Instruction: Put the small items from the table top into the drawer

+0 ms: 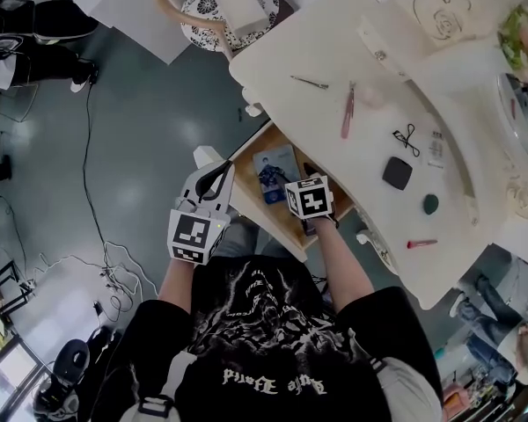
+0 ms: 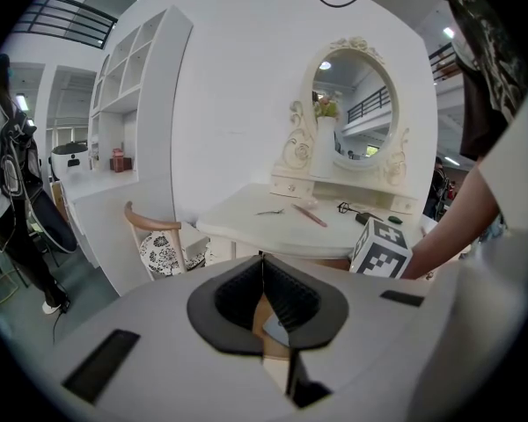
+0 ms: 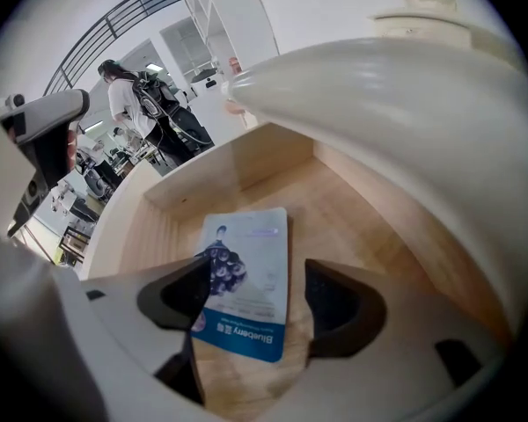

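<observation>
The wooden drawer [image 1: 251, 202] of the white dressing table [image 1: 334, 42] stands pulled out. A blue-and-white blueberry sachet [image 3: 251, 244] lies flat on its floor. My right gripper [image 3: 251, 293] hovers just over the sachet's near end, open, its pads clear of it; its marker cube [image 1: 310, 197] sits over the drawer. My left gripper [image 1: 218, 176] is shut and empty, left of the drawer. On the table top lie a hair pin [image 1: 309, 82], a pink tool [image 1: 347, 112], a black curler [image 1: 407, 139], a black compact [image 1: 397, 172], a green disc [image 1: 430, 204] and a red stick [image 1: 421, 243].
A chair with a patterned cushion [image 1: 224, 7] stands at the table's far left. An oval mirror [image 2: 352, 112] rises at the back of the table. Cables [image 1: 114, 271] trail over the grey floor on the left. A person [image 3: 145, 104] stands far off.
</observation>
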Tool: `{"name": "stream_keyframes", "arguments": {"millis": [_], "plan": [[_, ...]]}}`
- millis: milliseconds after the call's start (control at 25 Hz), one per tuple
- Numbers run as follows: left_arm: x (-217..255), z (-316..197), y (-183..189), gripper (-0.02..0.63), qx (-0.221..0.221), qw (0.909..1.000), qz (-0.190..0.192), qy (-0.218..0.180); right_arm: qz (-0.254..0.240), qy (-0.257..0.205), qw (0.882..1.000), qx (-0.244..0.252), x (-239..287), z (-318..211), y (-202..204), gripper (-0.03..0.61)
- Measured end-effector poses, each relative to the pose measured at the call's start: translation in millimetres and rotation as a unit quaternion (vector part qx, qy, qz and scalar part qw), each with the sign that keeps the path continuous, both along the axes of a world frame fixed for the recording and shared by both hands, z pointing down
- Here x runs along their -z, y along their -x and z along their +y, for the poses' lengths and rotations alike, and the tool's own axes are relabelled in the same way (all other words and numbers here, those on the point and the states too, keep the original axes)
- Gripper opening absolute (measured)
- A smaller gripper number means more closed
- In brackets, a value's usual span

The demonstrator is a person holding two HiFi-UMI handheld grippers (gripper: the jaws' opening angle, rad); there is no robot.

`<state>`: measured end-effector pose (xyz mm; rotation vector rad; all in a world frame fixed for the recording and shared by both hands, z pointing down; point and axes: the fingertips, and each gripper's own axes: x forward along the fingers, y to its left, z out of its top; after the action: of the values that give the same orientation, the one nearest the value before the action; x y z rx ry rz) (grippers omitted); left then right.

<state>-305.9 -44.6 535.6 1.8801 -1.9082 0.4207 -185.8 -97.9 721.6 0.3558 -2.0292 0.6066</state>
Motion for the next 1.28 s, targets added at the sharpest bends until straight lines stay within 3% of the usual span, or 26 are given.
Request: {"name": "stream_keyframes", "arguments": {"millis": [560, 1280], "plan": [[10, -2, -25, 0.015, -0.01, 0.9997, 0.003, -0.02, -0.065, -0.005, 0.997, 0.028, 55, 19, 2, 0.324], [20, -3, -71, 0.015, -0.036, 0.9978, 0.032, -0.046, -0.144, -0.117, 0.982, -0.025, 154, 16, -47, 0.305]]}}
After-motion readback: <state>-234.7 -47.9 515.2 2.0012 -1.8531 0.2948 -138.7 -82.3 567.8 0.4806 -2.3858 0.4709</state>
